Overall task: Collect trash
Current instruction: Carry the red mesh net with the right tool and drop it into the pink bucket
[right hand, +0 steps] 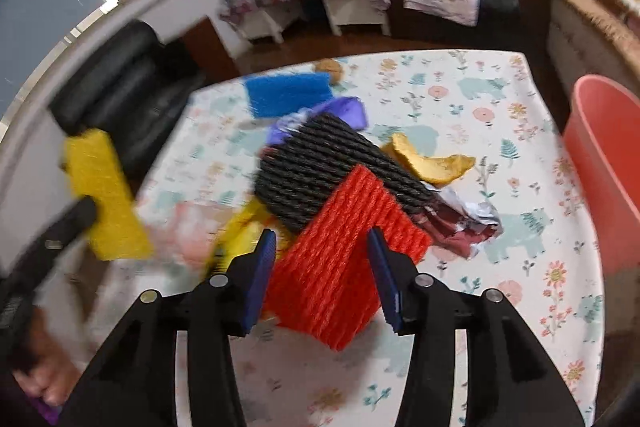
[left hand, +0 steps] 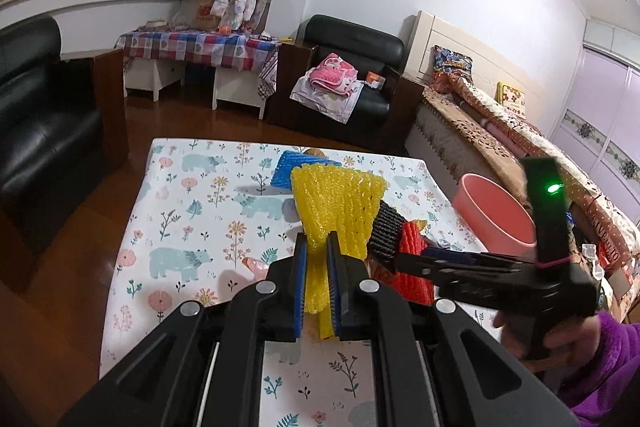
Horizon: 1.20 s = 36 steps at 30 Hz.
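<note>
My left gripper (left hand: 317, 247) is shut on a yellow foam net (left hand: 340, 203) and holds it above the table; it also shows at the left of the right wrist view (right hand: 106, 195). My right gripper (right hand: 322, 243) is open, its blue-padded fingers on either side of a red foam net (right hand: 340, 259) on the table, which also shows in the left wrist view (left hand: 412, 267). A black foam net (right hand: 316, 167) lies behind the red one. A blue foam net (right hand: 288, 95), a yellow peel (right hand: 432, 159), a purple wrapper (right hand: 344, 111) and crumpled foil (right hand: 464, 223) lie around.
A pink bin (right hand: 604, 167) stands at the table's right edge, also in the left wrist view (left hand: 496, 215). The table has a floral cloth (left hand: 192, 211). A black sofa (left hand: 44, 131) stands left, an armchair (left hand: 352, 75) behind, a bed (left hand: 500, 131) right.
</note>
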### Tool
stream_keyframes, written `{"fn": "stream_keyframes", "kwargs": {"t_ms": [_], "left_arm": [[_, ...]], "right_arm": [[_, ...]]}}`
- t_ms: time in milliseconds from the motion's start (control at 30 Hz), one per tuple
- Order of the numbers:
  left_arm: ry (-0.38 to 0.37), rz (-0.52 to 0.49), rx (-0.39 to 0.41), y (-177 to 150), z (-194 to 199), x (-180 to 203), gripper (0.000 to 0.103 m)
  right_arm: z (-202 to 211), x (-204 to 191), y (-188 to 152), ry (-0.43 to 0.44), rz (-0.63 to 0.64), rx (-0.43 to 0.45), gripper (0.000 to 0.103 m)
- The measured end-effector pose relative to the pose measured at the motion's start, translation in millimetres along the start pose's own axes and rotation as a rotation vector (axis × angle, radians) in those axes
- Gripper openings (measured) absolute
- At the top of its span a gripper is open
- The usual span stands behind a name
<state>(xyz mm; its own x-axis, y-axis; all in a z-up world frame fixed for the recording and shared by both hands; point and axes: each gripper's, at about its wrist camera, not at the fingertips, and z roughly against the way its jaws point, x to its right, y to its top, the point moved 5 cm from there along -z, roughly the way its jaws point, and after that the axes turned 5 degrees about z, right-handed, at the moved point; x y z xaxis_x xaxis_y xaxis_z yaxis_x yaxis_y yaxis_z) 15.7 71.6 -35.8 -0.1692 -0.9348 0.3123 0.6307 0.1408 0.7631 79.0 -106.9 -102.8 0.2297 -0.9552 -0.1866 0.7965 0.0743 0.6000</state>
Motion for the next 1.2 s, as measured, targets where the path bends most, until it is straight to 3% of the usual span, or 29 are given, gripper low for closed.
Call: {"fn": "stream_keyframes", "kwargs": {"t_ms": [67, 233, 267, 367, 467, 767, 1200], "left_arm": [[0.000, 0.005, -0.001, -2, 0, -1, 0.009], [-0.012, 0.013, -0.016, -3, -5, -3, 0.009], [-0.017, 0.013, -0.018, -3, -7, -2, 0.009], [-0.029, 0.011, -0.028, -3, -13, 2, 0.009], [-0.038, -0.008, -0.043, -3, -21, 9, 0.009], [-0.096, -0.046, -0.059, 9, -37, 49, 0.009], [-0.237, -0.138, -0.091, 35, -102, 175, 0.009]], "right_arm": [[-7, 3, -5, -0.075, 0.022, -0.021, 0.048], [1, 39, -17, -0.084, -0.027, -0.022, 0.047], [4, 47, -19, -0.088, -0.041, -0.017, 0.037], [10, 64, -26, -0.063, -0.083, -0.025, 0.026], [17, 75, -30, -0.037, -0.109, -0.006, 0.023], [65, 92, -18, 0.013, -0.109, 0.162, 0.022], [123, 201, -7, -0.184, -0.268, 0.376, 0.022]]}}
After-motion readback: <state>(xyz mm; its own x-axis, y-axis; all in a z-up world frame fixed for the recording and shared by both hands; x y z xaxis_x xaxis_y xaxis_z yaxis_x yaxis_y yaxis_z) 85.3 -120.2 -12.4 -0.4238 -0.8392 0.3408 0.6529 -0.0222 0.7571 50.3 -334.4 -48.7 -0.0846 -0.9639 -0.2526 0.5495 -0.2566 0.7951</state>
